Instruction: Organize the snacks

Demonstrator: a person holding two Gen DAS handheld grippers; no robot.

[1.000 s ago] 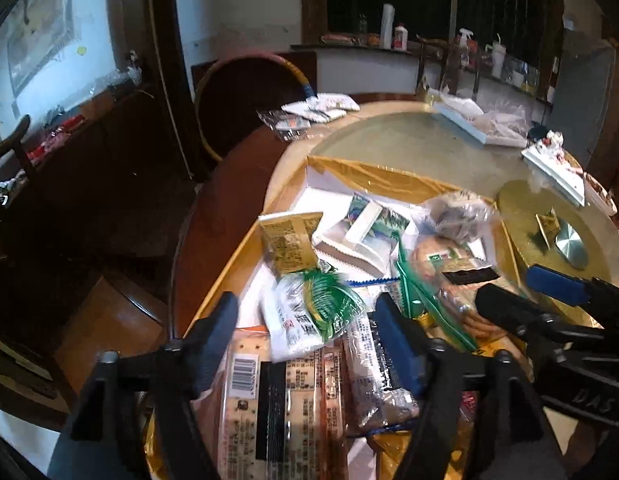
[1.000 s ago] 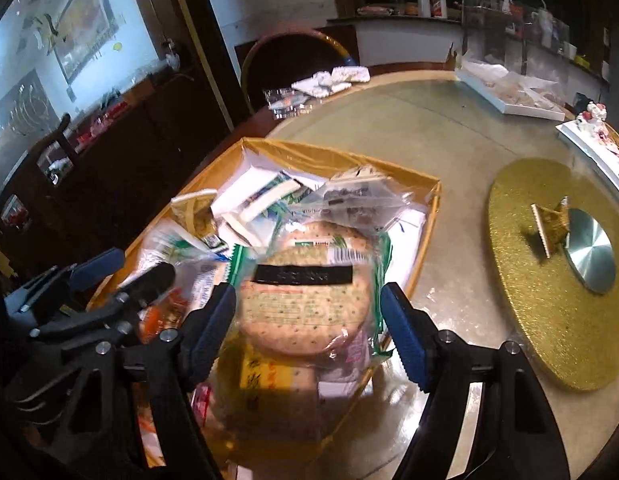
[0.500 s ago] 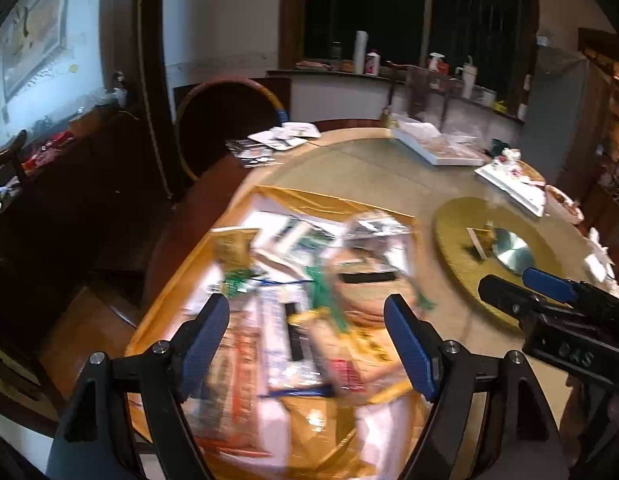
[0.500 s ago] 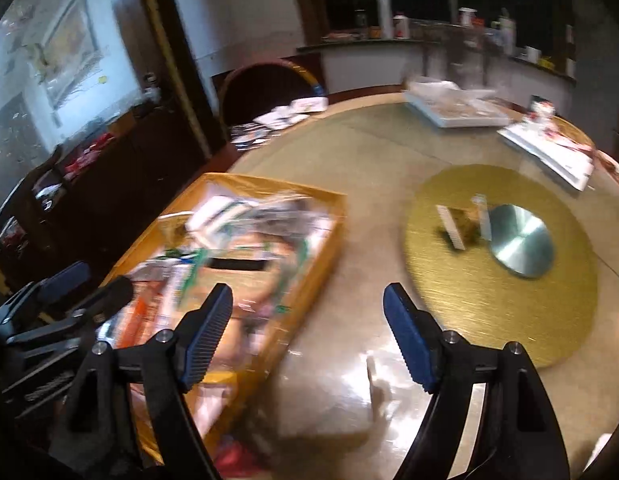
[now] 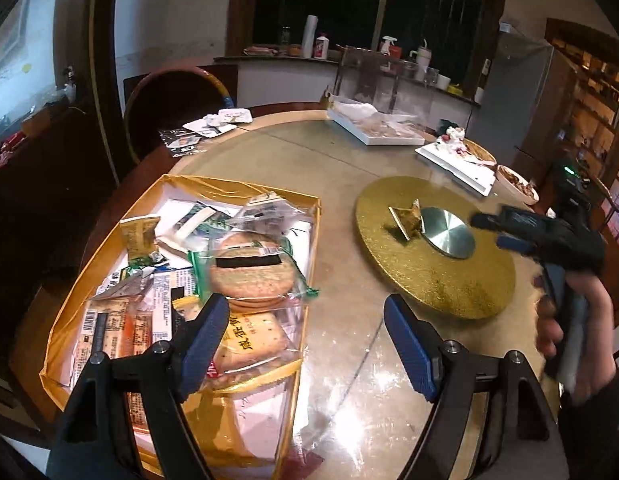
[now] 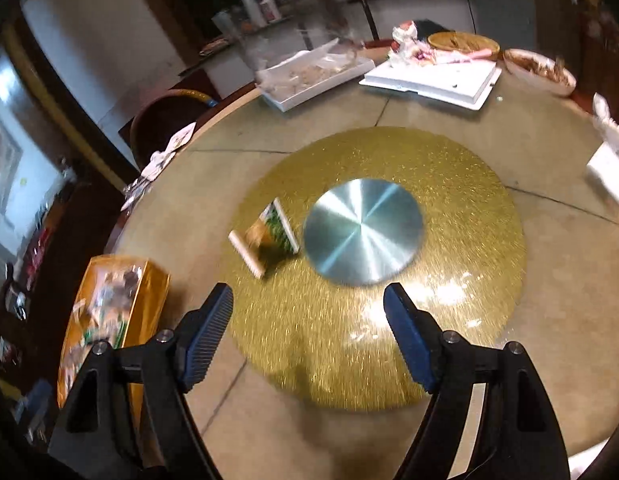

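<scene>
While both tools hang empty, the left gripper (image 5: 305, 340) fills the lower frame, jaws spread over the near right edge of the gold box (image 5: 315, 216); the snacks (image 5: 251, 270) lie heaped inside it, lower left; the right gripper (image 6: 308, 334), jaws spread too, hovers over the gold turntable (image 6: 469, 280), mid frame, where one small packet (image 6: 269, 236) lies beside the steel hub (image 6: 363, 230); a hurried reach could shove that packet or snag the box's foil rim; bare table (image 5: 341, 360) between box and turntable leaves room; white trays (image 6: 429, 78) crowd the upper edge.
</scene>
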